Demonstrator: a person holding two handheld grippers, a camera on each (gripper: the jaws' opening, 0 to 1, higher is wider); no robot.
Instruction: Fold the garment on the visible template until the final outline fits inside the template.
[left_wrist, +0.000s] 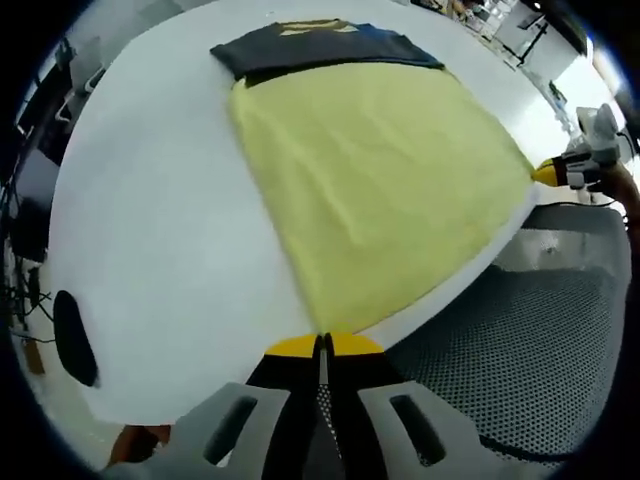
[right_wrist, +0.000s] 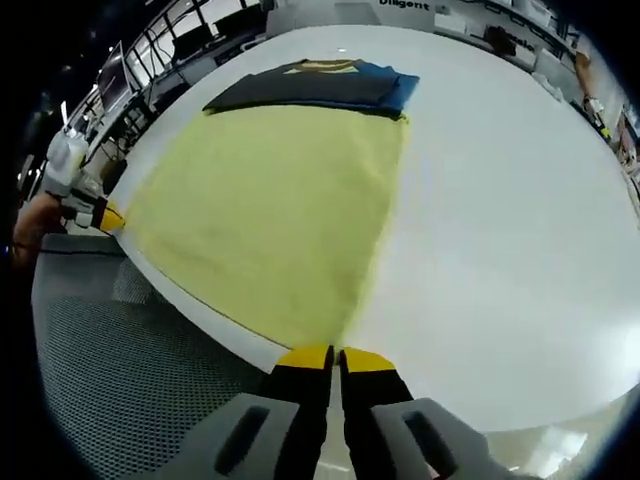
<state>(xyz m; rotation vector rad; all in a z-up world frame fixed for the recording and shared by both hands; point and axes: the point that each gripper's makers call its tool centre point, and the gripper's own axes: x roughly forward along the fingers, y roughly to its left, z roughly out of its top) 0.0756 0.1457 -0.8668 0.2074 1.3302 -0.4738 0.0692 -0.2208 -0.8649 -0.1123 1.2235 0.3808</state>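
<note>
Lying flat across the white tabletop (left_wrist: 160, 230), a yellow garment (left_wrist: 380, 200) reaches from the table's near edge toward the middle, where a folded dark garment (left_wrist: 320, 45) with a yellow and blue print rests along its far end, touching or slightly overlapping it.

In the left gripper view, the left gripper (left_wrist: 322, 345) sits at the near edge of the tabletop with its yellow-tipped jaws pressed together right at one near corner of the yellow garment; the cloth seems to be pinched between them, though the contact point is too small to be sure. At the right of that view the right gripper (left_wrist: 548, 173) meets the other near corner of the same cloth, a hand (left_wrist: 625, 190) behind it.

In the right gripper view, the right gripper (right_wrist: 335, 352) has its jaws closed to a thin slit at the yellow garment's (right_wrist: 270, 210) near corner by the table edge. The left gripper (right_wrist: 108, 217) appears at the left of this view, at the opposite near corner, with a hand (right_wrist: 35, 232) holding it. The dark garment (right_wrist: 315, 88) lies beyond the yellow cloth's far end.

A grey mesh surface (left_wrist: 520, 330) sits below the table's near edge between the two grippers. A dark oval mark (left_wrist: 75, 338) shows on the tabletop near its left edge in the left gripper view. Desks and equipment (right_wrist: 190, 45) stand beyond the far edge.
</note>
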